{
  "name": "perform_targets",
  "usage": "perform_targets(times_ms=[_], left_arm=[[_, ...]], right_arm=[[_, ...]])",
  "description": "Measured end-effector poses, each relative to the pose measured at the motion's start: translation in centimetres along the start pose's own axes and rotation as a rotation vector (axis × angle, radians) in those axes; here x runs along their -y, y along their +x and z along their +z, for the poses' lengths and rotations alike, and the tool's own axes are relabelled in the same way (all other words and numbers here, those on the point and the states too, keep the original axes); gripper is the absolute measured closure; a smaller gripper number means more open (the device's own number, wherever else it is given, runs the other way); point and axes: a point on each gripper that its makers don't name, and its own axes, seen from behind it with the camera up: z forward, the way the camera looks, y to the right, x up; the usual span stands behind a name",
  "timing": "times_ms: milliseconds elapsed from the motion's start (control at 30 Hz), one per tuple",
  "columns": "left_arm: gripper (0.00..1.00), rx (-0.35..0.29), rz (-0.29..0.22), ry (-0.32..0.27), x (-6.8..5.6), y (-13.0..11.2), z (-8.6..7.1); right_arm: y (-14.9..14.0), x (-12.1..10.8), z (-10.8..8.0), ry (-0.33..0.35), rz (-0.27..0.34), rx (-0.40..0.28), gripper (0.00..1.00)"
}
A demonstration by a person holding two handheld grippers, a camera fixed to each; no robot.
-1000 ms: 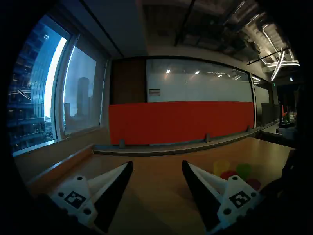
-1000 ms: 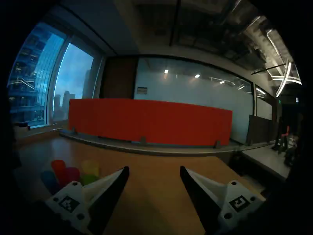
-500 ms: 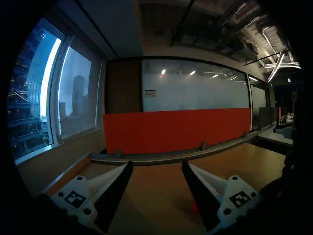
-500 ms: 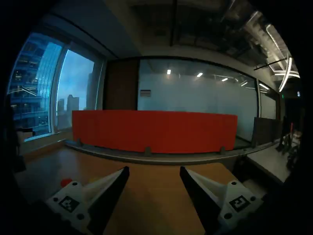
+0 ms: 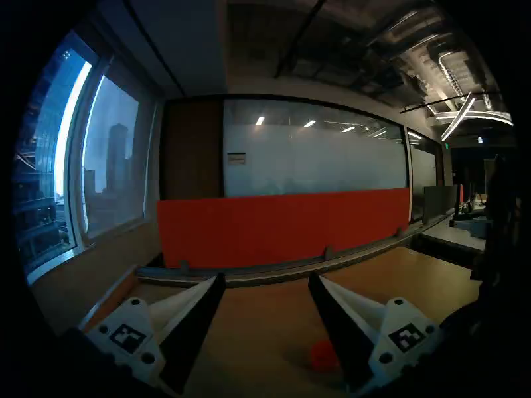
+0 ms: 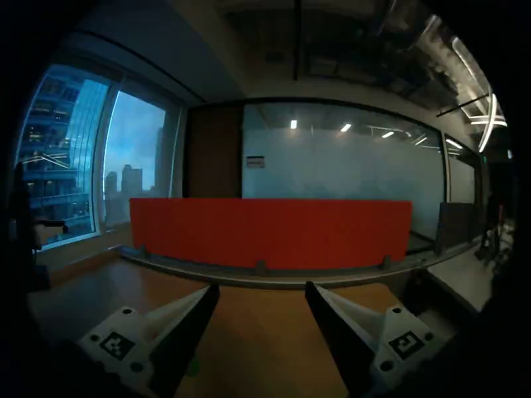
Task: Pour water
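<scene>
A: How do the fingers [image 5: 192, 318] of the left gripper [image 5: 265, 275] stand?

B: Wide apart, with nothing between them. Both tips hang over the bare wooden table [image 5: 265, 331].

A: And the right gripper [image 6: 261, 285]?

B: The same. Its fingers [image 6: 186, 325] are spread and hold nothing, above the same brown table [image 6: 265, 345].

A: Where is the thing for pouring?

B: In the left gripper view a red cup [image 5: 324, 355] sits low on the table, just beside the inner edge of the right-hand finger and partly hidden by it. Only a rounded bit shows. In the right gripper view there is a green speck [image 6: 192, 367] at the bottom, close against the left-hand finger. It is too small to tell what it is.

A: What lies farther out?

B: A long red divider [image 5: 279, 225] runs along the table's far edge on a grey rail. Behind it is a frosted glass wall [image 5: 312, 152], and ceiling lights reflect in it. A tall window [image 5: 99, 172] on the left shows towers against a dim blue sky. The right gripper view shows the same divider [image 6: 272, 232] and window [image 6: 133, 166].
</scene>
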Motion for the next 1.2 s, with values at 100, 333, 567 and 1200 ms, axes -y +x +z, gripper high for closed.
perform_targets(times_ms=[100, 333, 567, 1200], left_arm=[[0.07, 0.003, 0.001, -0.052, -1.1, 0.0, 0.1], [0.07, 0.004, 0.000, -0.176, -3.7, 0.2, 0.0], [0.08, 0.005, -0.015, -0.273, -5.4, 0.6, -0.2], [0.07, 0.069, 0.047, -0.482, -9.6, -1.9, -1.0]], right_arm=[[0.1, 1.0, 0.1, 0.053, 0.007, 0.002, 0.00], [0.8, 4.4, -0.3, 0.223, -0.003, -0.013, 0.00], [1.4, 8.1, -1.4, 0.389, -0.017, -0.017, 0.00], [-0.7, 11.2, -2.5, 0.569, -0.092, 0.076, 0.00]])
